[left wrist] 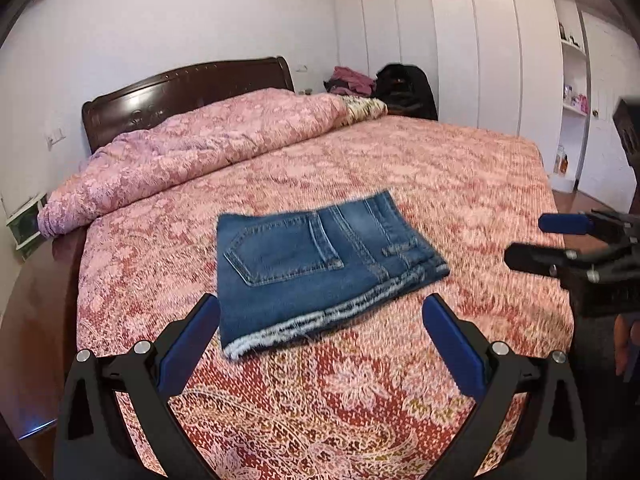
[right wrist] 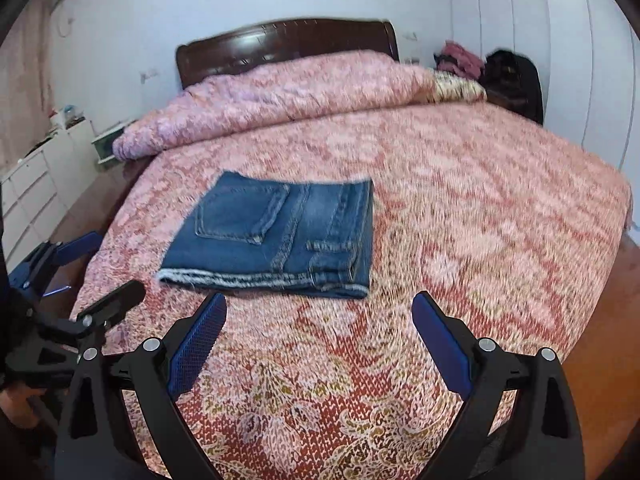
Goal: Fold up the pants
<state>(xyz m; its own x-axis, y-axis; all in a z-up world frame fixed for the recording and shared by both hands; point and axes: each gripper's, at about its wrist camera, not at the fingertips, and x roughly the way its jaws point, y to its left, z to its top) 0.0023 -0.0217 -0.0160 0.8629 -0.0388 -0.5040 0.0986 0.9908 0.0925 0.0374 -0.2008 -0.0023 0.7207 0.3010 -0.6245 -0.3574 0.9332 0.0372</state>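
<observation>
A pair of blue denim pants (left wrist: pixel 320 264) lies folded into a compact rectangle on the bed, back pocket up, frayed hems toward me. The same folded pants (right wrist: pixel 276 236) show in the right wrist view. My left gripper (left wrist: pixel 320 320) hovers just short of the frayed edge, open, with nothing between its blue pads. My right gripper (right wrist: pixel 320 320) is also open and empty, a little back from the pants' near edge. The right gripper (left wrist: pixel 532 240) shows at the right edge of the left wrist view, and the left gripper (right wrist: pixel 100 272) at the left edge of the right wrist view.
The bed has a pink and red paisley bedspread (left wrist: pixel 420 184) with a rolled pink quilt (left wrist: pixel 192 148) before the dark wooden headboard (left wrist: pixel 184 88). White wardrobes (left wrist: pixel 460 40) line the right wall. A black bag (left wrist: pixel 408 88) and clothes sit beyond the bed. White drawers (right wrist: pixel 36 184) stand left.
</observation>
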